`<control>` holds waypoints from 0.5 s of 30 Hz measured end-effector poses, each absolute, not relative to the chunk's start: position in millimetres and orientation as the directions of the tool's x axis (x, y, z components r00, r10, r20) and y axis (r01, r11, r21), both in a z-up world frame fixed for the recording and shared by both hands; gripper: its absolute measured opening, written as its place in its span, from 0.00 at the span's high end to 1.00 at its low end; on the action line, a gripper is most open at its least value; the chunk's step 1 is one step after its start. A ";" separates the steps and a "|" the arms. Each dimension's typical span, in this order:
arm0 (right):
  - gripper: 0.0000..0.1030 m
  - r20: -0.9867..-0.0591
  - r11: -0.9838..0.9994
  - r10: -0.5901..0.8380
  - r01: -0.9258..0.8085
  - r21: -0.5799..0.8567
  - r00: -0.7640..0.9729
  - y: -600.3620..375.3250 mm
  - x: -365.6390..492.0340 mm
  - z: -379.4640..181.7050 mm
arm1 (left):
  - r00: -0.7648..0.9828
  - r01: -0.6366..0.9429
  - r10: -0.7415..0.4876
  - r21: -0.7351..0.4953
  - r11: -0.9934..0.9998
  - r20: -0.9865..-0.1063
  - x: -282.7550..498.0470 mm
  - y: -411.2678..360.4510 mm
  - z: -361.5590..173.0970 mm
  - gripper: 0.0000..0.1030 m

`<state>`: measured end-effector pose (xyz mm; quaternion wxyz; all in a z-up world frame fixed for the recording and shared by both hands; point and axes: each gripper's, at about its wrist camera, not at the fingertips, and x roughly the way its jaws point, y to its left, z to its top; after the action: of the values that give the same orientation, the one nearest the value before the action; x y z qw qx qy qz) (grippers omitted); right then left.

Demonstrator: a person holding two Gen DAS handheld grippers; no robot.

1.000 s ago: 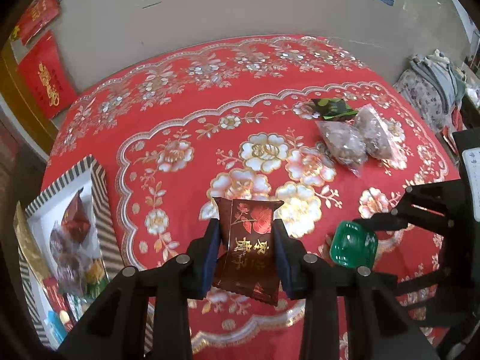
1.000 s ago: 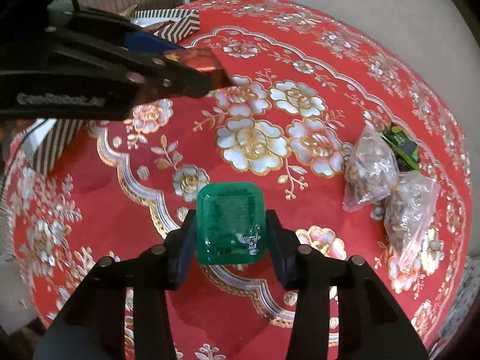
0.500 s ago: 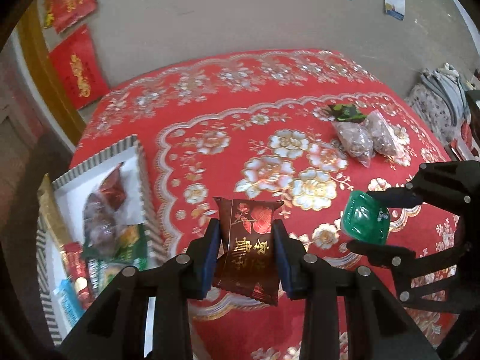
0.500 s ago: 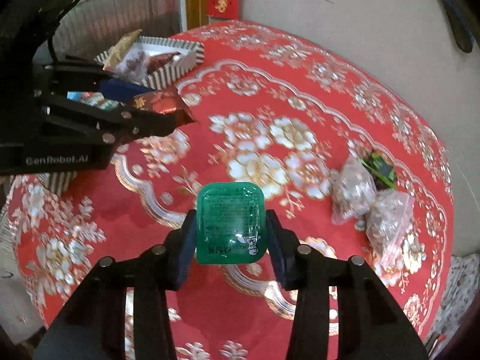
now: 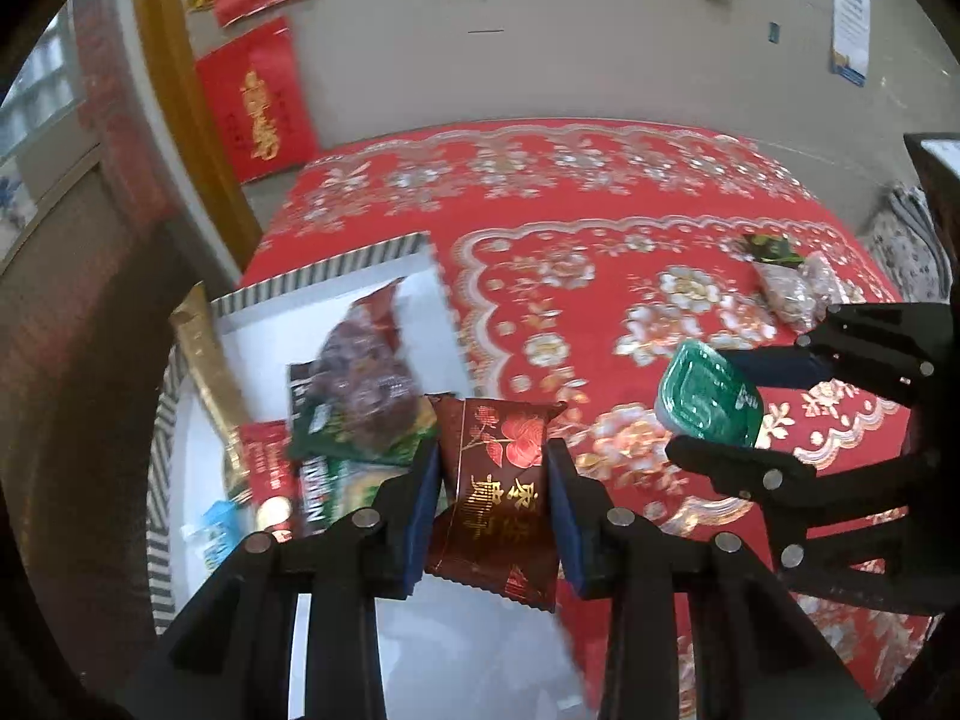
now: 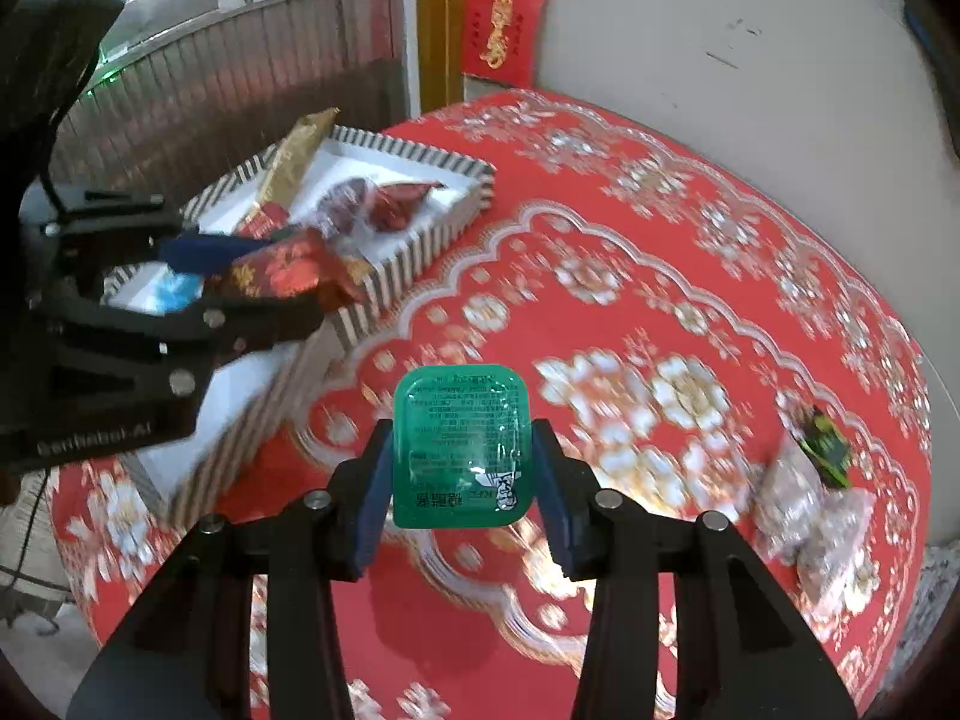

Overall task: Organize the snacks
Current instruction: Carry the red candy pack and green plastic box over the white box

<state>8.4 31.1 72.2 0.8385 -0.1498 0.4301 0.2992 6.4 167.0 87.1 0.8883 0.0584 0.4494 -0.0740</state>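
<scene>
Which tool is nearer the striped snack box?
Left. The left tool, holding the dark red packet, is over the striped snack box; the right tool, holding the green cup, is over the tablecloth beside it.

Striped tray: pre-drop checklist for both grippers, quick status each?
1. Left gripper grips the dark red packet: ok, fingers clamp both sides.
2. Right gripper grips the green cup: ok.
3. Left gripper over the striped tray: ok in the right wrist view; height above it cannot tell.
4. Right gripper over the tray: not ok, it hangs over the red cloth beside the tray.
5. Free white floor in the tray: ok, bare patch near its far corner.
6. Grippers apart from each other: ok, gap visible in both views.
</scene>
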 end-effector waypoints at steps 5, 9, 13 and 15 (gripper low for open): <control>0.59 -0.800 0.769 0.392 -0.639 0.014 0.454 57.6 14.6 79.1 | 0.590 0.125 -0.048 0.032 0.992 -0.806 6.7 200.8 85.7 0.66; 0.59 -0.793 0.763 0.411 -0.646 0.029 0.449 79.3 21.5 82.7 | 0.588 0.088 -0.023 0.035 0.996 -0.809 5.7 225.8 81.0 0.66; 0.59 -0.794 0.750 0.423 -0.660 0.037 0.437 104.5 28.5 82.6 | 0.577 0.059 -0.006 0.034 0.998 -0.817 4.0 246.5 72.7 0.66; 0.59 -0.796 0.746 0.426 -0.665 0.039 0.431 117.6 33.1 81.4 | 0.572 0.049 -0.004 0.030 0.998 -0.820 2.1 255.6 69.1 0.66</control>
<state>33.1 117.6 81.4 0.8338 -0.1421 0.4213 0.3271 2.1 255.6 69.1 0.8862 0.0243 0.4625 -0.0147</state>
